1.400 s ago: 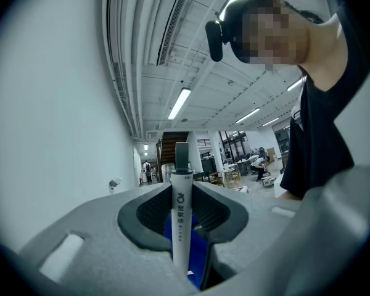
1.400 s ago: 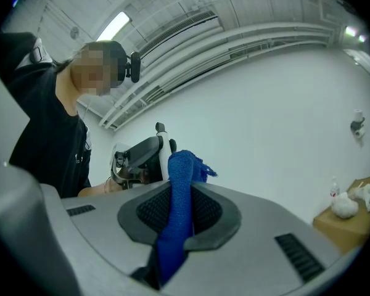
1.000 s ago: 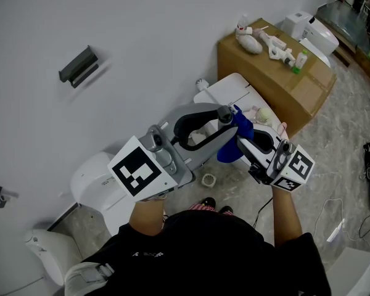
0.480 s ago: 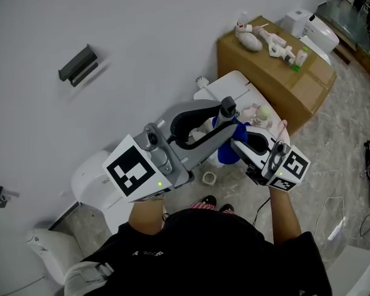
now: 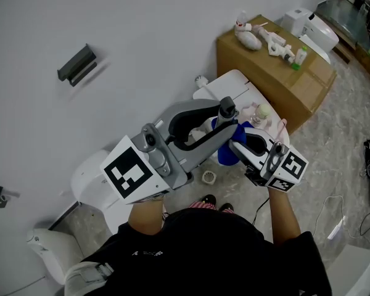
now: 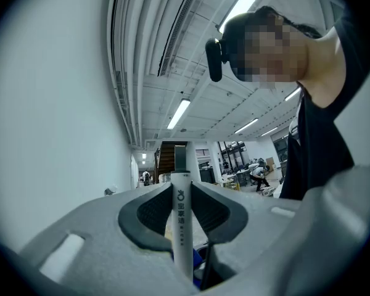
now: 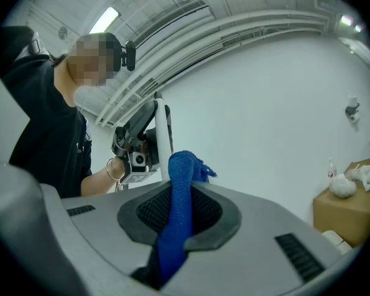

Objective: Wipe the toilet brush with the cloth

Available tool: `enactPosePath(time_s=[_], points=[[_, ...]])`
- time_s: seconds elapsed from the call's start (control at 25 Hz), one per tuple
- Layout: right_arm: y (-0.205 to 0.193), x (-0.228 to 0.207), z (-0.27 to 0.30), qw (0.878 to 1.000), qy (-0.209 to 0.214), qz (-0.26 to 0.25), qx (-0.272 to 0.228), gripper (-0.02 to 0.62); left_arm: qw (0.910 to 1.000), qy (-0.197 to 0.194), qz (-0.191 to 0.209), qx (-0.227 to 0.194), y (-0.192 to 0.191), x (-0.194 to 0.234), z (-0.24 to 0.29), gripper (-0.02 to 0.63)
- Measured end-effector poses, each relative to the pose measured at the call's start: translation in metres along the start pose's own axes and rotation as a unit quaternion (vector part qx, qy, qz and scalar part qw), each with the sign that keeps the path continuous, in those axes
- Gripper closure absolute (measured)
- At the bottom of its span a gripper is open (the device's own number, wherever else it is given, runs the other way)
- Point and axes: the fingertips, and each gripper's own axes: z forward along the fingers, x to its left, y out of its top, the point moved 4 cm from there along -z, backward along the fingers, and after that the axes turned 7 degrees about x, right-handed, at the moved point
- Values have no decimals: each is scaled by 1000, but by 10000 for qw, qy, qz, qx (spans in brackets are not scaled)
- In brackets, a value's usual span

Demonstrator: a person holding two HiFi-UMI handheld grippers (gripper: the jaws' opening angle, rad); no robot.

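Closest in, the person (image 5: 222, 251) in a black top holds both tools out at chest height. The left gripper (image 5: 227, 121), with its marker cube nearest the body, is clamped on the white handle of the toilet brush (image 6: 182, 227); seen along the left gripper (image 6: 181, 193), both dark pads press the handle's sides and it stands upright between them, with printed characters down its front. The right gripper (image 5: 237, 145) comes in from the other side, jaws closed on the blue cloth (image 5: 232, 137). In the right gripper view, the right gripper (image 7: 180, 193) pinches a folded strip of the cloth (image 7: 179, 227), whose frayed top pokes up past the tips, right at the brush handle (image 7: 163, 137); whether they actually touch I cannot tell. Below the tools a roll of tape (image 5: 208, 179) lies on the floor. Beyond them stands a white toilet (image 5: 233, 86), then a cardboard box (image 5: 308, 82) carrying small white items (image 5: 277, 45), against the pale wall (image 5: 148, 36) with a dark grey fitting (image 5: 77, 65).
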Motion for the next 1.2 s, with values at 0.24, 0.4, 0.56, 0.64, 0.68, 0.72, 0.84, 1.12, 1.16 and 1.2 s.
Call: enactPosePath(time_s=[0.24,0.4,0.56,0.64,0.68,0.72,0.84,1.12,1.16,1.2], points=[[-7,0,0,9999,-29,85,53,534,10000,-8,8,-36,3,-1,0,508],[-14,-1,0,9998,-43,133,112,534,10000,2,0,-65,4,-1,0,508],[-21,-2,0,9996,-65,149,226,534,10000,8,13,-80,5,-2,-1,508],[-23,-2,1,9995,-70,162,258,534,10000,17,10,-93,6,-2,-1,508],[-25,-1,1,9995,-71,173,267,534,9999,25,2,-101,6,-2,-1,508],[-26,-1,1,9994,-72,184,275,534,9999,31,-8,-112,6,-2,-2,508],[-31,1,1,9993,-80,217,302,534,9999,10,-29,-160,7,-3,-4,508],[-41,1,0,9986,-132,289,431,534,9997,22,-57,-246,10,-3,-7,508],[-43,1,0,9984,-138,308,445,534,9996,30,-60,-267,10,-3,-7,508],[-45,0,0,9983,-143,329,456,534,9996,37,-61,-284,10,-2,-7,508]])
